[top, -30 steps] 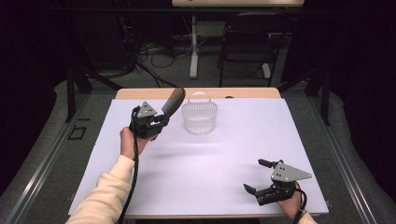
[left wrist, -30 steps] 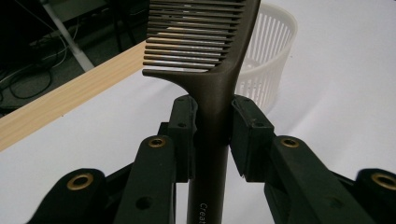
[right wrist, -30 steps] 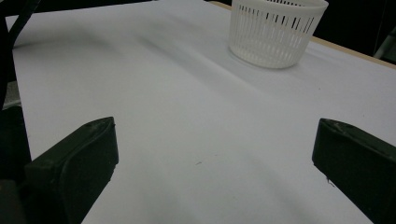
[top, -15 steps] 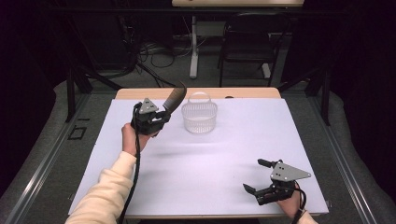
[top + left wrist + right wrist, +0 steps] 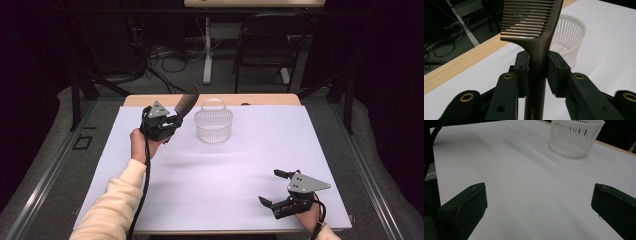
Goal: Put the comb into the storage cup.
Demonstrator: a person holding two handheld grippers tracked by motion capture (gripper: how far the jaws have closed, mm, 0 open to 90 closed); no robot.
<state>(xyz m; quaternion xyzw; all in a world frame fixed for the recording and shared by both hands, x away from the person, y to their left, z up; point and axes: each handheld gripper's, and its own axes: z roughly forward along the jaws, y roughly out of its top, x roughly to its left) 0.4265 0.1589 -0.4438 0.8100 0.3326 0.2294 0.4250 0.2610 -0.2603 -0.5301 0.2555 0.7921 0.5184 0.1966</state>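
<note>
**A:** What's the surface like, starting from the left?

**B:** A white sheet [image 5: 215, 170] covers most of a wooden table [image 5: 270, 99]; bare wood shows as a strip along the far edge. On the left, a hand in a cream sleeve [image 5: 117, 197] holds the left gripper [image 5: 172, 121] raised over the far left part of the sheet. Its jaws are clamped on the handle of a dark brown comb [image 5: 186, 104], whose toothed end points up and away.

**A:** And the middle?

**B:** A white slotted basket [image 5: 213, 125] with a hoop handle stands on the sheet near the far edge, just to the right of the comb. The two are apart.

**A:** The right side?

**B:** The right gripper [image 5: 276, 189] sits low at the near right corner, well apart from the basket, jaws spread wide with nothing between them.

**A:** The room?

**B:** Dark. Behind the table there is a black chair [image 5: 267, 42], a pale table leg [image 5: 206, 50] and loose cables [image 5: 165, 57] on the floor.

**A:** Anything hard to make out?

**B:** In the left gripper view the comb's top and handle end are cut off by the frame, and the print on the handle is readable only in part. The right hand is mostly cut off at the near edge.
</note>
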